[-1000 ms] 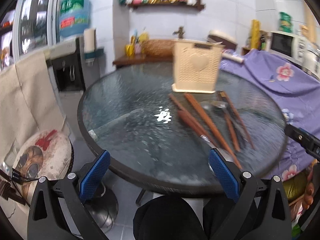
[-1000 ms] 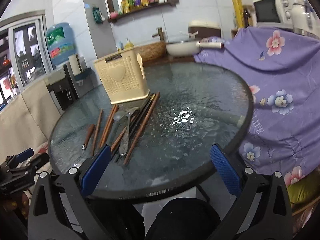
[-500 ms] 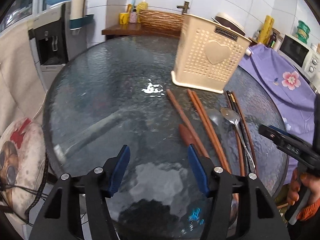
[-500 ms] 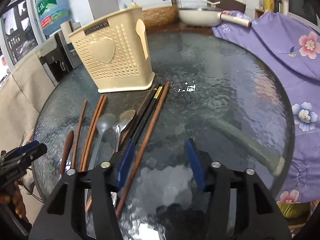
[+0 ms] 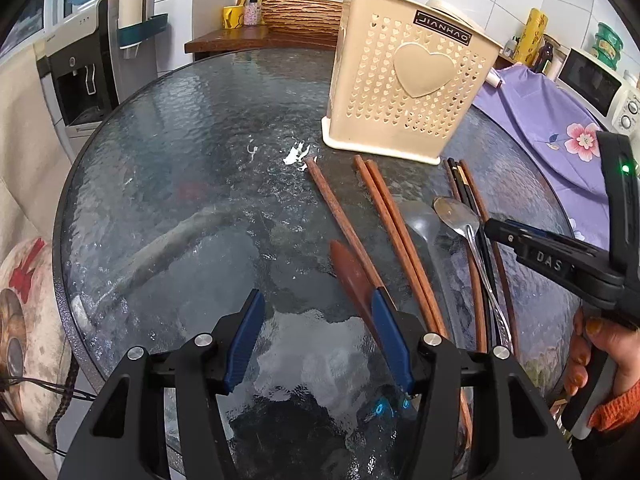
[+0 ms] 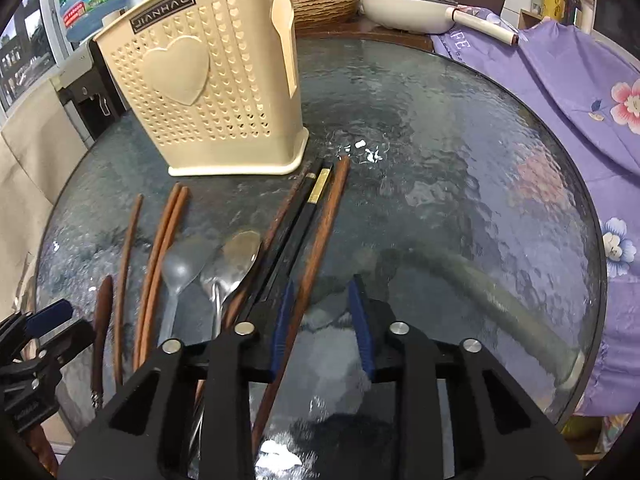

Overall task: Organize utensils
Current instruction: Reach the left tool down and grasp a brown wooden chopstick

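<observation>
Reaching down over the glass table (image 6: 460,152), both grippers are at the picking-up step, and nothing has yet gone into the cream holder (image 6: 208,92), which stands upright at about eleven o'clock in the right wrist view. The right gripper (image 6: 322,320) is closing, with the outermost brown chopstick (image 6: 320,240) running between its pads but, as far as I can tell, not yet pinched. The left gripper (image 5: 316,340) is also closing, with bare glass between its jaws; a wooden spoon (image 5: 352,276) lies just beside its right pad. Spoons and more chopsticks lie in a row from six towards twelve. Next, I judge, the right must finish clamping and lift the chopstick cleanly.
</observation>
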